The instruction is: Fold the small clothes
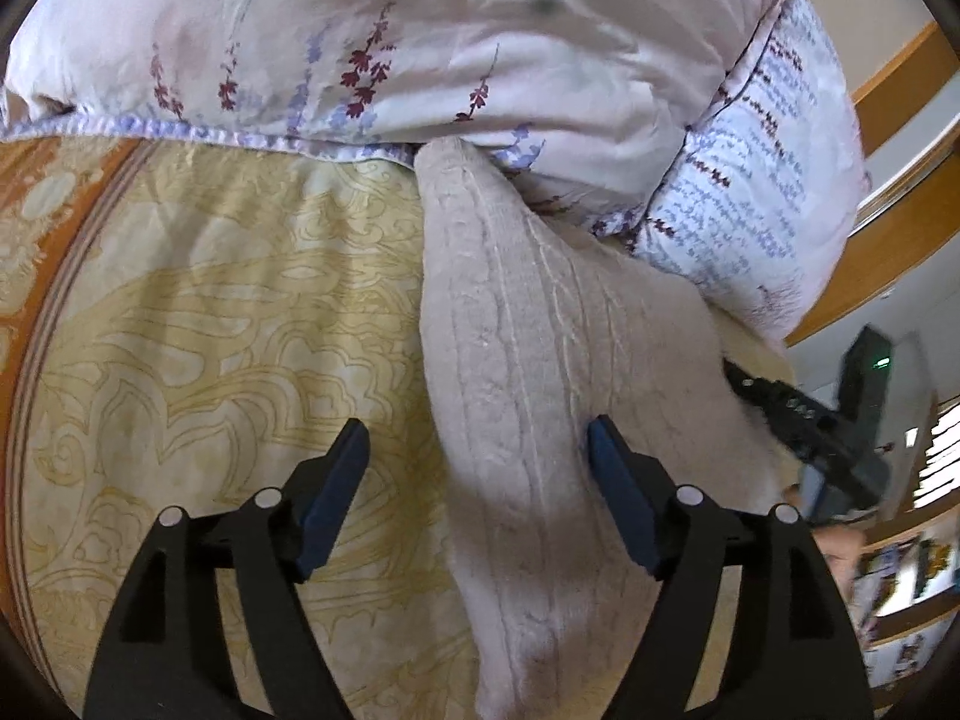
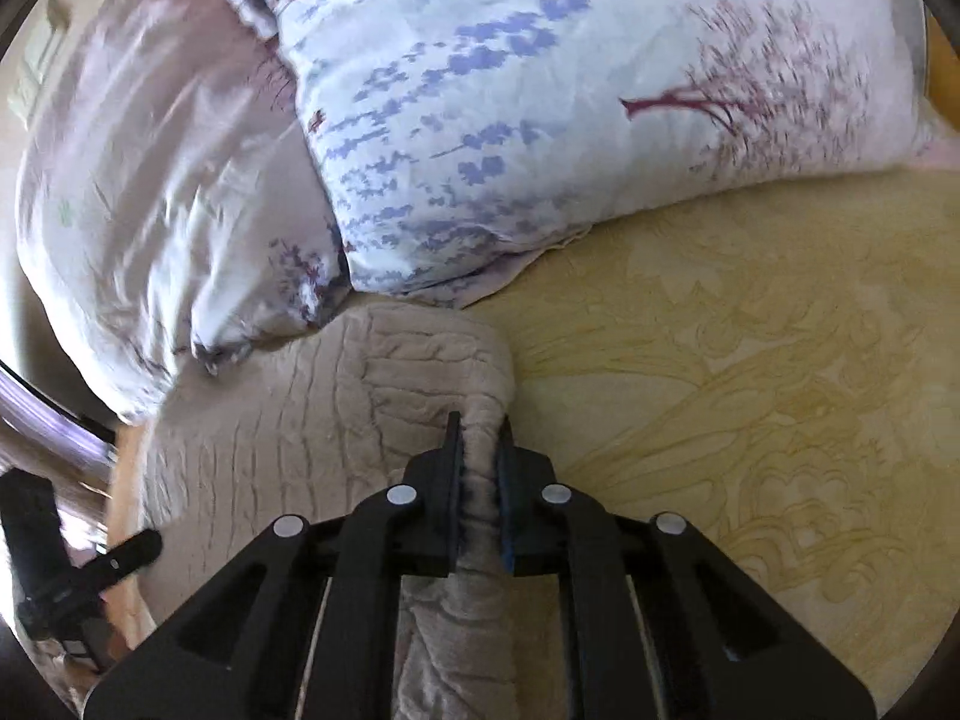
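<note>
Right gripper [image 2: 480,468] pinched a bunched fold of the beige knit garment [image 1: 528,360]; left gripper [image 1: 477,480] was spread wide over it. Garment lay on the yellow bedsheet [image 1: 210,312], long axis running away toward the floral pillows [image 1: 420,48], far end tucked under them.

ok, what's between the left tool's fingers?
Left wrist view: the beige knit garment runs up between the open left tool, over the yellow bedspread.

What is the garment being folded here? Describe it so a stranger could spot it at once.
Start at the bed's yellow patterned sheet, below the floral pillow and the pale quilt. Lying there is the beige knit garment, one bunched edge pinched in the right gripper while the left gripper stands open over it. Only it is plain, fuzzy and cable-ribbed; everything else is printed.
</note>
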### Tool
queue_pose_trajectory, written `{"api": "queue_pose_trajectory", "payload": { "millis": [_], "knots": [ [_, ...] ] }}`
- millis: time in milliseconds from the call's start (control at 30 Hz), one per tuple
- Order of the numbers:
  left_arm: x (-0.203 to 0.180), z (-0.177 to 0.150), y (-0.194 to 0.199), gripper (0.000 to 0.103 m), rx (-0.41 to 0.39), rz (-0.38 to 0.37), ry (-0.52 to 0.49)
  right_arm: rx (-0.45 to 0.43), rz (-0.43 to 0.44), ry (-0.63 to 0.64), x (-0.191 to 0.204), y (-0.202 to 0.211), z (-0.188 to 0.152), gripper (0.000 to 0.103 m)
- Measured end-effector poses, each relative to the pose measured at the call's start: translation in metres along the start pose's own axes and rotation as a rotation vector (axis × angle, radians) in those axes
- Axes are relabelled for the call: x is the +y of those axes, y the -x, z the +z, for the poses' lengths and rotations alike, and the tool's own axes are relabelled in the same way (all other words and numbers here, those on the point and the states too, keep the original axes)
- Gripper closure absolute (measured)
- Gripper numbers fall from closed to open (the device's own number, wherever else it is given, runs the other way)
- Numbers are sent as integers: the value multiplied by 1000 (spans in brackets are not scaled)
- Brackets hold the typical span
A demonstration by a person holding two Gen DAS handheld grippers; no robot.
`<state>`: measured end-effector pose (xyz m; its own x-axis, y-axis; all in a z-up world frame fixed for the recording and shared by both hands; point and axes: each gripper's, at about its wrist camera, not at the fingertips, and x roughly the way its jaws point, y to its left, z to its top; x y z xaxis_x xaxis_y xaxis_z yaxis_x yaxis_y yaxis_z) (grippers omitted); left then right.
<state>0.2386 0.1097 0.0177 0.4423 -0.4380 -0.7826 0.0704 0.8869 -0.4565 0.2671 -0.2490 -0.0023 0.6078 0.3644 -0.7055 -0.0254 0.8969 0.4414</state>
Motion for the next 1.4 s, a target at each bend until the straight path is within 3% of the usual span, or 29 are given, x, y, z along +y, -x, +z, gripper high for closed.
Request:
{"api": "queue_pose_trajectory", "payload": {
  "millis": [133, 233, 333, 400, 467, 633, 700, 767, 900, 1100, 1267, 1400],
  "knots": [
    [-8, -12, 22, 28, -50, 62, -56, -76, 42, 62, 7, 39, -14, 72],
    [-13, -22, 34, 28, -83, 119, -114, -141, 109, 159, 19, 73, -38, 72],
    [-17, -28, 36, 27, -89, 146, -151, -135, 140, 257, 34, 84, -60, 72],
    [-18, -29, 33, 24, -91, 159, -158, -94, 109, 313, 45, 74, -72, 72],
    [-17, -29, 27, 22, -86, 169, -153, -36, 6, 331, 49, 52, -80, 70],
    [-20, -32, 26, 20, -123, 185, -123, -118, -69, 283, 54, 49, -90, 67],
    [-22, -40, 39, 21, -163, 170, -129, -158, -58, 249, 54, 60, -95, 52],
    [-27, -55, 54, 19, -214, 190, -168, -218, -39, 240, 53, 75, -105, 18],
    [-33, -92, 70, 3, -293, 262, -238, -321, -121, 269, 54, 102, -125, 6],
    [-31, -126, 59, 2, -249, 333, -202, -300, -173, 241, 51, 107, -139, 1],
    [-41, -137, 41, 2, -172, 440, -202, -255, -238, 331, 66, 97, -156, 1],
    [-47, -142, 33, 2, -137, 474, -221, -202, -258, 350, 70, 84, -162, 1]
  ]
}}
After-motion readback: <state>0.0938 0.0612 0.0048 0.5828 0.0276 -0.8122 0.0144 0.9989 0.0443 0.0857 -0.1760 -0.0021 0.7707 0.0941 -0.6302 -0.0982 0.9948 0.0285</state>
